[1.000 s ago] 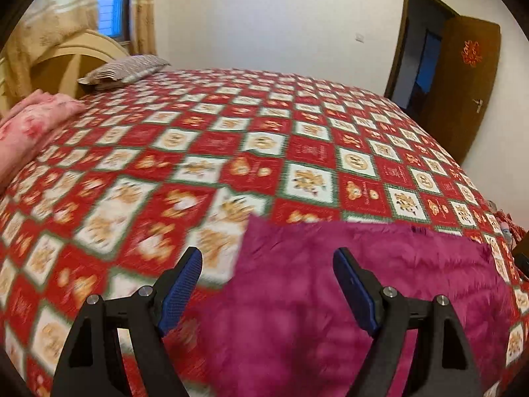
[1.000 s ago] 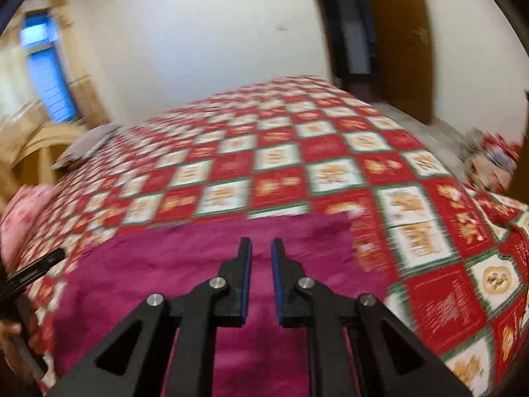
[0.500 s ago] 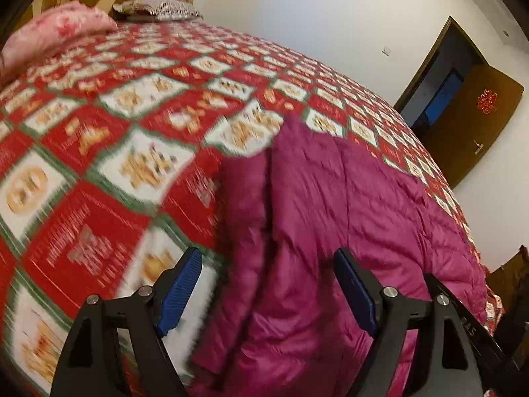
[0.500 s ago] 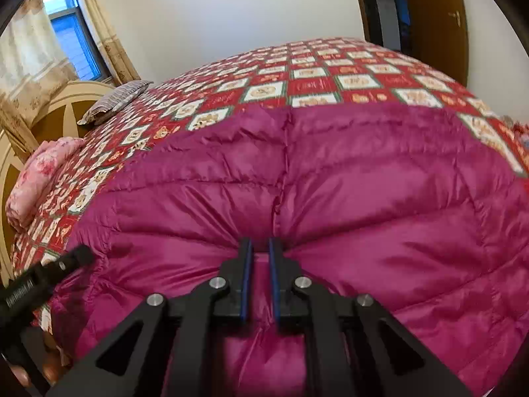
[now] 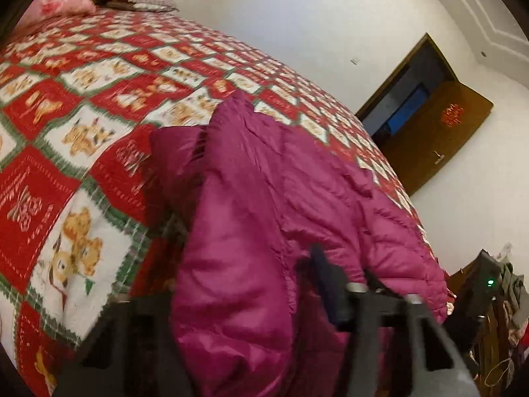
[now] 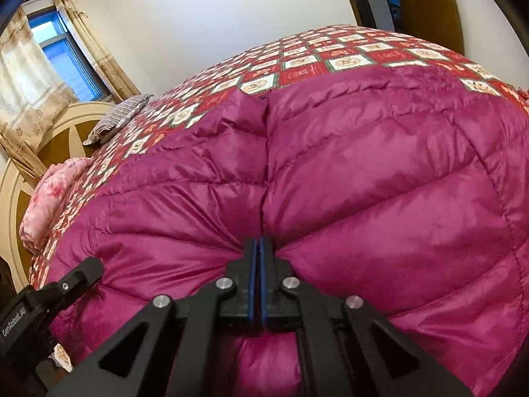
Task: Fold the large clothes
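A large magenta quilted down jacket (image 6: pixel 363 178) lies spread on the bed, with its near edge at the bed's front. My right gripper (image 6: pixel 257 248) is shut on a fold of the jacket at its near edge. In the left wrist view the jacket (image 5: pixel 264 215) bulges up between the fingers of my left gripper (image 5: pixel 251 284). The right finger (image 5: pixel 327 284) shows, blurred; the left finger is hidden by the fabric. The jaws stand apart around the jacket's left edge. The left gripper's body also shows at the lower left of the right wrist view (image 6: pixel 49 297).
The bed has a red, white and green patterned cover (image 5: pixel 82 115). A pink folded blanket (image 6: pixel 49 198) and a striped pillow (image 6: pixel 119 119) lie by the headboard. A brown door (image 5: pixel 436 135) stands open at the far wall. Clutter sits on the floor at the right (image 5: pixel 506 297).
Both grippers have moved down and closer to the jacket. The right gripper's jaws have closed tight on the fabric. The left gripper has pushed onto the jacket's edge, which now covers its left finger.
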Tool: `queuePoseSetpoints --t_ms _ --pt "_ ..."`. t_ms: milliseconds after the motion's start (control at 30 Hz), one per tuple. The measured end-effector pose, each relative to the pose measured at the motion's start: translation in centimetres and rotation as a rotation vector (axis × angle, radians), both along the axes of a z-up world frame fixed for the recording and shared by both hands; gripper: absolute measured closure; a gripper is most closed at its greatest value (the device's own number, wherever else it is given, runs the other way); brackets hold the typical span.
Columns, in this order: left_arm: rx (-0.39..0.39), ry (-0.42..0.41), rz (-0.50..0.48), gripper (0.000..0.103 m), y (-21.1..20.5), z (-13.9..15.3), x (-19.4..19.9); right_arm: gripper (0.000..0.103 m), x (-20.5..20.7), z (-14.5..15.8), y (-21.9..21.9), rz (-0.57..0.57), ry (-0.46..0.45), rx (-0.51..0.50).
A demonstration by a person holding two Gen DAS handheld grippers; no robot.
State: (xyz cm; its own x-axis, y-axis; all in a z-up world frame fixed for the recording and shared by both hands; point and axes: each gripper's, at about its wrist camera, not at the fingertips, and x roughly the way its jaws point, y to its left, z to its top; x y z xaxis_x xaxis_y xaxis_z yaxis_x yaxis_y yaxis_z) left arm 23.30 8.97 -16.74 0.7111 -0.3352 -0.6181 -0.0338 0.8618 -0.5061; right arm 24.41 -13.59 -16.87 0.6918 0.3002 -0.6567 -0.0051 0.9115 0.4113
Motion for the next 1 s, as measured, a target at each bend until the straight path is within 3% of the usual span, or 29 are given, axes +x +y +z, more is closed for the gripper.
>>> queuePoseSetpoints --t_ms 100,167,400,433,600,700,767,867,1000 --pt "-0.047 -0.049 -0.02 0.084 0.0 1.7 0.0 0.102 0.2 -0.1 -0.4 0.002 0.014 0.033" --pt "-0.079 -0.078 -0.048 0.088 -0.1 2.9 0.0 0.102 0.3 -0.2 -0.7 0.003 0.025 0.07" --pt "-0.042 -0.21 -0.209 0.091 -4.0 7.6 -1.1 0.102 -0.1 -0.6 -1.3 -0.016 0.094 0.259" --pt "-0.035 -0.228 -0.238 0.092 -4.5 8.3 -1.3 0.102 -0.2 -0.8 -1.2 -0.009 0.114 0.324" --pt "0.072 -0.294 -0.318 0.092 -6.0 10.7 -2.7 0.102 -0.5 -1.4 2.3 0.079 0.179 0.509" --pt "0.156 -0.296 -0.344 0.092 -6.6 11.1 -2.8 0.102 -0.4 -1.9 5.3 0.196 0.223 0.63" --pt "0.196 -0.3 -0.356 0.092 -6.9 11.3 -2.8 0.1 -0.5 -1.6 5.3 0.215 0.229 0.634" --pt "0.256 -0.312 -0.374 0.092 -8.3 11.4 -2.7 0.097 -1.4 0.3 3.1 0.214 0.161 0.576" --pt "0.304 -0.299 -0.424 0.092 -10.8 9.9 -2.0 0.093 -3.6 2.8 -2.2 0.125 0.07 0.46"
